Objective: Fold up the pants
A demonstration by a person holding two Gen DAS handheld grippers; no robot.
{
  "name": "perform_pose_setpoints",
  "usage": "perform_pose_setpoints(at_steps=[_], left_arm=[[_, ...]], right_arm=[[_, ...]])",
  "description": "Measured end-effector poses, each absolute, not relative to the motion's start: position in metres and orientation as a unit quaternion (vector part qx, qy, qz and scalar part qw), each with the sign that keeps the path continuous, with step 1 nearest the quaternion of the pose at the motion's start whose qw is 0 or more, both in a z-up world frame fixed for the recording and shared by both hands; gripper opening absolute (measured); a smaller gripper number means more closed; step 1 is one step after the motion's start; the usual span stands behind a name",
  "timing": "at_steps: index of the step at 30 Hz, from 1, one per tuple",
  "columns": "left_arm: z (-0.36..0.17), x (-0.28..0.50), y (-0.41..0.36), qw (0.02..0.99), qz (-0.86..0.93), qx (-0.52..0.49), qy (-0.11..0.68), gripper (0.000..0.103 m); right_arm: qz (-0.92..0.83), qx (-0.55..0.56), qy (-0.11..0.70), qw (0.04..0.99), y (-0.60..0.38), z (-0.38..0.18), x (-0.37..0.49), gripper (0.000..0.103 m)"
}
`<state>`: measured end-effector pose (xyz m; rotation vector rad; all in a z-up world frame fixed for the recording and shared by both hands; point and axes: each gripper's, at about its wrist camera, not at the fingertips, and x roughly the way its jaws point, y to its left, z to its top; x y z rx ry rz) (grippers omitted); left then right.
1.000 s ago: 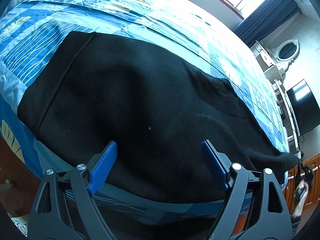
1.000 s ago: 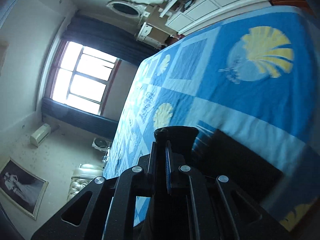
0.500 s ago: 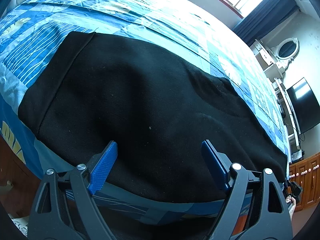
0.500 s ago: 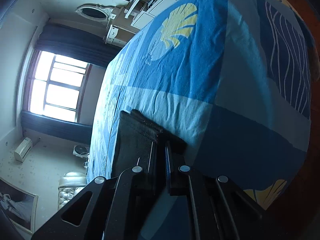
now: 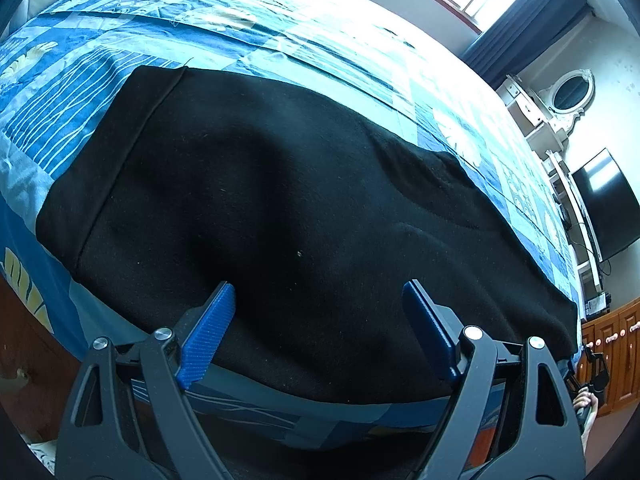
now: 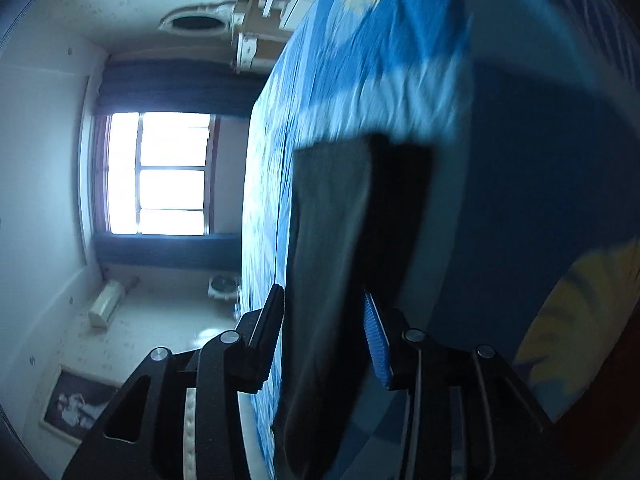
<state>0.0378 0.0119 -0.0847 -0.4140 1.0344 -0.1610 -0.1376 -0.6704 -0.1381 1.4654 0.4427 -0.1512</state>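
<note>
Black pants (image 5: 280,208) lie flat along the near edge of a bed with a blue patterned quilt (image 5: 240,40), waistband at the left, legs running right. My left gripper (image 5: 316,320) is open, hovering over the pants' near edge and holding nothing. In the right wrist view, my right gripper (image 6: 324,320) is open with the leg end of the pants (image 6: 340,220) lying between its jaws, not clamped. That view is blurred and rolled sideways. The right gripper also shows in the left wrist view (image 5: 592,376) at the far right, past the leg end.
The bed's wooden side (image 5: 16,344) drops off below the near edge. A dresser with an oval mirror (image 5: 568,92), a wall TV (image 5: 608,204) and wooden cabinets (image 5: 616,344) stand beyond the foot end. A window with dark curtains (image 6: 160,172) is at the far wall.
My right gripper laid the leg end down on the quilt and opened, letting it go. The pants' right end now lies flat. My left gripper has not moved.
</note>
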Motion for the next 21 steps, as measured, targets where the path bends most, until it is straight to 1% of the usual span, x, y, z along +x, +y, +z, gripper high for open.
perform_pose_setpoints(at_steps=[5,9,14,16,17,18,21], left_arm=[[-0.085,0.036,0.013,0.847,-0.081,-0.192,0.49,0.084],[-0.085,0.034,0.013,0.847,-0.086,-0.19,0.49,0.084],[-0.084,0.033,0.016,0.845,-0.093,-0.193,0.49,0.084],[-0.084,0.032,0.017,0.845,-0.097,-0.189,0.491,0.084],[-0.084,0.032,0.016,0.845,-0.098,-0.187,0.492,0.084],[-0.083,0.032,0.016,0.844,-0.1,-0.186,0.492,0.084],[-0.083,0.031,0.018,0.843,-0.105,-0.186,0.494,0.084]], right_arm=[[0.0,0.629,0.263,0.732,-0.602,-0.133,-0.099,0.042],[0.056,0.612,0.317,0.722,-0.544,-0.136,-0.068,0.042],[0.083,0.578,0.364,0.725,-0.491,-0.139,-0.05,0.042],[0.08,0.551,0.378,0.74,-0.476,-0.133,-0.049,0.033],[0.079,0.541,0.386,0.743,-0.472,-0.131,-0.047,0.018],[0.078,0.533,0.398,0.743,-0.47,-0.131,-0.042,0.01],[0.07,0.537,0.403,0.738,-0.466,-0.135,-0.046,0.007]])
